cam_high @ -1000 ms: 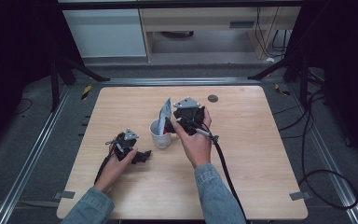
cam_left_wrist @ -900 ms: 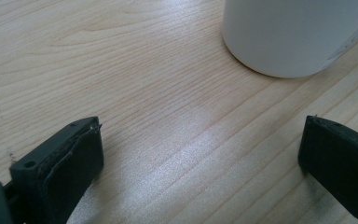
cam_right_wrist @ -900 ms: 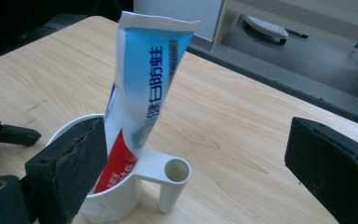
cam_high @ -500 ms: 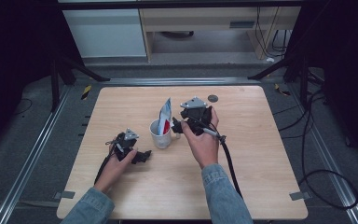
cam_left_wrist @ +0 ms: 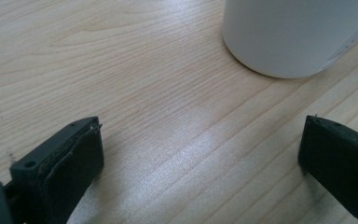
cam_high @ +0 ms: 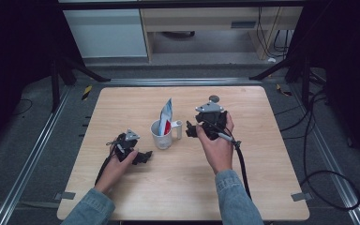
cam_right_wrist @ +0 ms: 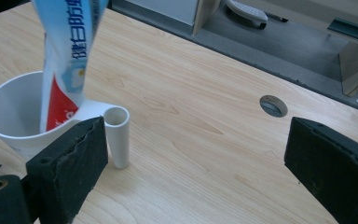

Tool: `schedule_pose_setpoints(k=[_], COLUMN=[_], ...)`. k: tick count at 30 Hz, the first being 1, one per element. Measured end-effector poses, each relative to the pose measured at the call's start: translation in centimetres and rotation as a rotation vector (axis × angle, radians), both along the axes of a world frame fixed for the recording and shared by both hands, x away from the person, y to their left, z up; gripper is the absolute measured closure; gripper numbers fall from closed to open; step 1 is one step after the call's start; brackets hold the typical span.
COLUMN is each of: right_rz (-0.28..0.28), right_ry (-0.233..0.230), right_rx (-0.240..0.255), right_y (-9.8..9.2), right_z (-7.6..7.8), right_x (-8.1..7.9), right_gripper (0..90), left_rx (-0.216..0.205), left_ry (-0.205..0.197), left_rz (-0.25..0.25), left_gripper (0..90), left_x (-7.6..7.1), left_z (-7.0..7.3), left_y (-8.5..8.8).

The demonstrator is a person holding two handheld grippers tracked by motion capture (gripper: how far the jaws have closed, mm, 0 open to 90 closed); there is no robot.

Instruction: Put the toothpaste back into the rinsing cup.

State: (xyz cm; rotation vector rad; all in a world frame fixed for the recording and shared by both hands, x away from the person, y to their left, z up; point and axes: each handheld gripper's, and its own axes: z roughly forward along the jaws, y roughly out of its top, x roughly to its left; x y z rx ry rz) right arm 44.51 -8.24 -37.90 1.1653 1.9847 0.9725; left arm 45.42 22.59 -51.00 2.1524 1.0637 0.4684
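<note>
The white cup (cam_high: 161, 135) stands upright near the middle of the table (cam_high: 262, 187), its tubular handle (cam_high: 178, 130) pointing toward the right gripper (cam_high: 191, 130). A toothpaste tube (cam_high: 166, 117) stands in the cup, long axis near vertical, leaning slightly away from the person against the rim.

The right gripper is just beside the handle, apart from it, jaws spread wide and holding nothing. In the right gripper view the handle (cam_right_wrist: 117, 136) sits close against the left-hand jaw, not between the two. The cup lies to that gripper's left.

The left gripper (cam_high: 143, 157) rests low on the table, on the person's side of the cup and to its left, jaws also wide apart and empty; in its own view the cup wall (cam_left_wrist: 289, 37) is ahead and to the right.

Judgement: the right gripper is nearer. Bare table surrounds the cup on all sides, well clear of any edge.
</note>
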Motion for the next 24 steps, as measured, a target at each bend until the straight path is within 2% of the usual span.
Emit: schedule_pose_setpoints(k=[10,20,24], right_rz=[0.001,-0.021,-0.039], right_ry=[0.027,0.064,0.078], right_rx=[-0.054,-0.071,-0.063], right_y=[-1.9,-4.4,-5.6], right_z=[-0.3,-1.8,-2.5], right_x=[-0.1,-0.7,-1.0], right_gripper=[6.0,6.0,6.0], left_rx=[0.003,0.002,0.002], left_ry=[0.001,0.001,0.001], left_rz=[-0.002,-0.001,-0.001], left_gripper=[0.0,0.0,0.0], left_x=[0.0,0.0,0.0], left_z=[0.0,0.0,0.0], left_y=[0.0,0.0,0.0])
